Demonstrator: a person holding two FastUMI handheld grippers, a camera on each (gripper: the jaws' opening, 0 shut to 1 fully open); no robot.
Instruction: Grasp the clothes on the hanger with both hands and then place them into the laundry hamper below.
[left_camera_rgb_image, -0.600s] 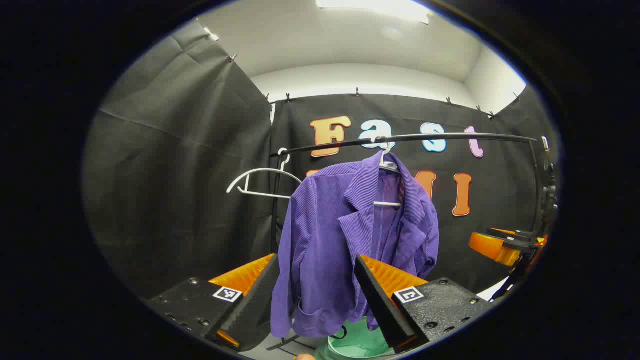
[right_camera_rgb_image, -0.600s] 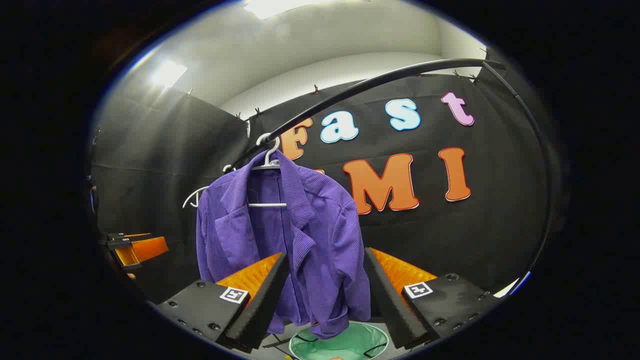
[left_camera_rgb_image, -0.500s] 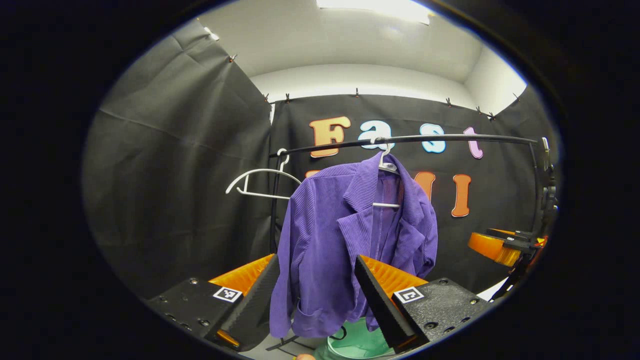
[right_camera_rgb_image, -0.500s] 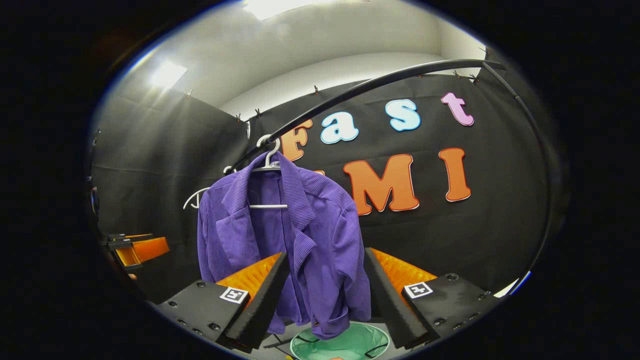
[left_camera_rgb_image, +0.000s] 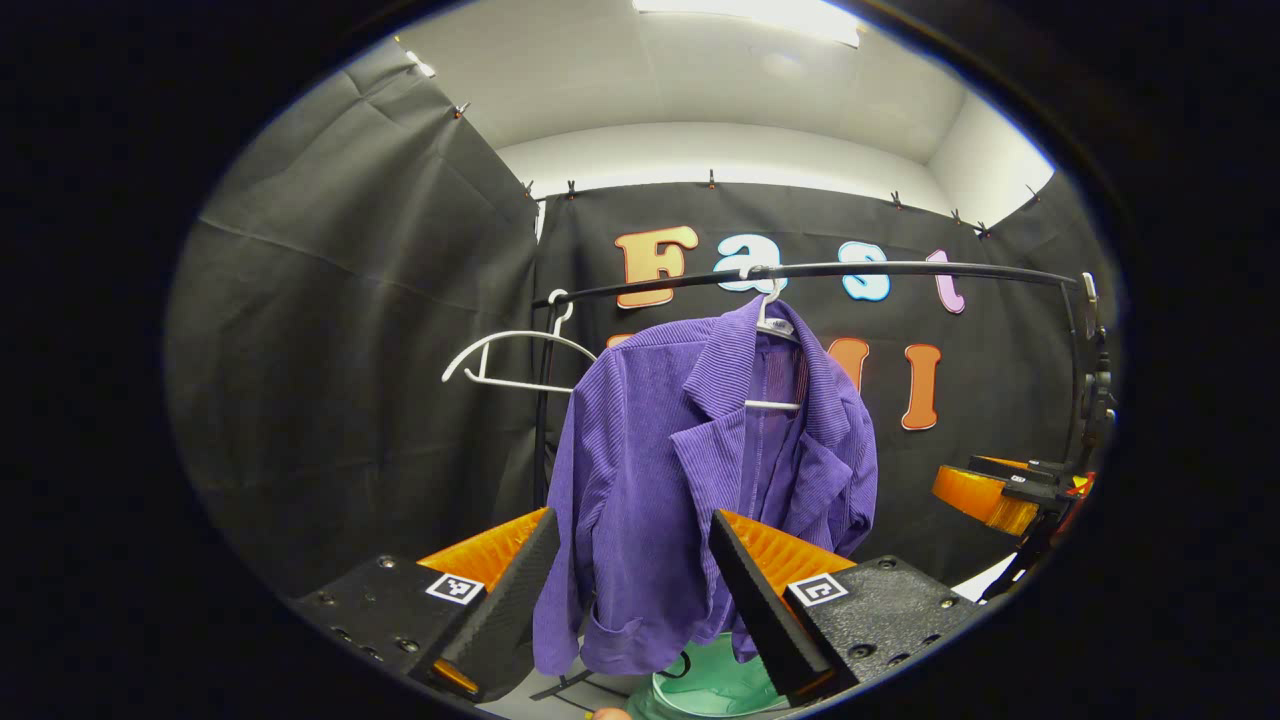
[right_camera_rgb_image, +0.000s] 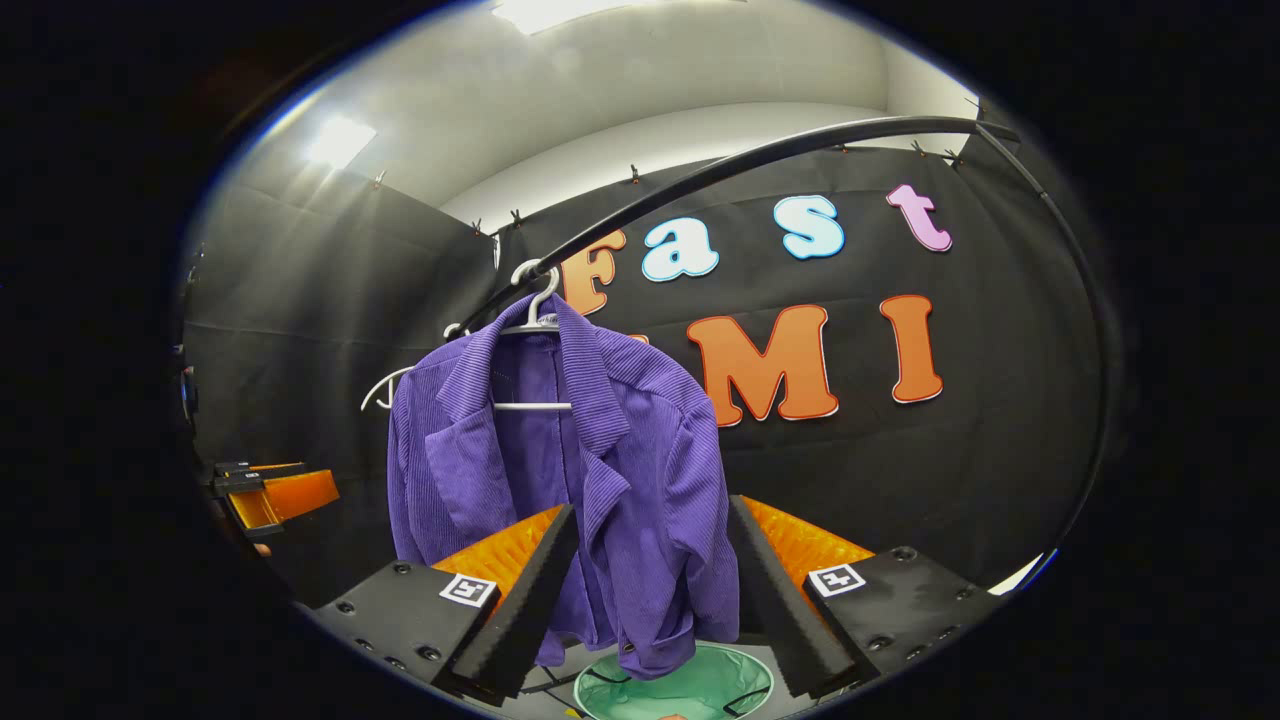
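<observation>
A purple corduroy jacket (left_camera_rgb_image: 690, 470) (right_camera_rgb_image: 570, 480) hangs on a white hanger (left_camera_rgb_image: 772, 320) (right_camera_rgb_image: 535, 315) from a black rail (left_camera_rgb_image: 900, 270) (right_camera_rgb_image: 760, 160). Under it stands a green laundry hamper (left_camera_rgb_image: 720, 685) (right_camera_rgb_image: 680, 685). My left gripper (left_camera_rgb_image: 632, 530) is open, its fingers short of the jacket's lower part on either side. In the right gripper view my right gripper (right_camera_rgb_image: 650, 525) is open too and frames the jacket's right sleeve without touching it. The right gripper (left_camera_rgb_image: 1000, 490) shows at the far right of the left gripper view; the left gripper (right_camera_rgb_image: 270, 495) shows at the left of the right gripper view.
An empty white hanger (left_camera_rgb_image: 510, 360) (right_camera_rgb_image: 385, 390) hangs on the rail left of the jacket. The rail's upright post (left_camera_rgb_image: 545, 400) stands behind the jacket's left shoulder, and the rail bends down at the right end (right_camera_rgb_image: 1090, 350). Black cloth walls close in behind and to the left.
Both grippers have moved slightly nearer the jacket, which looks a little larger and higher. Both stay open.
</observation>
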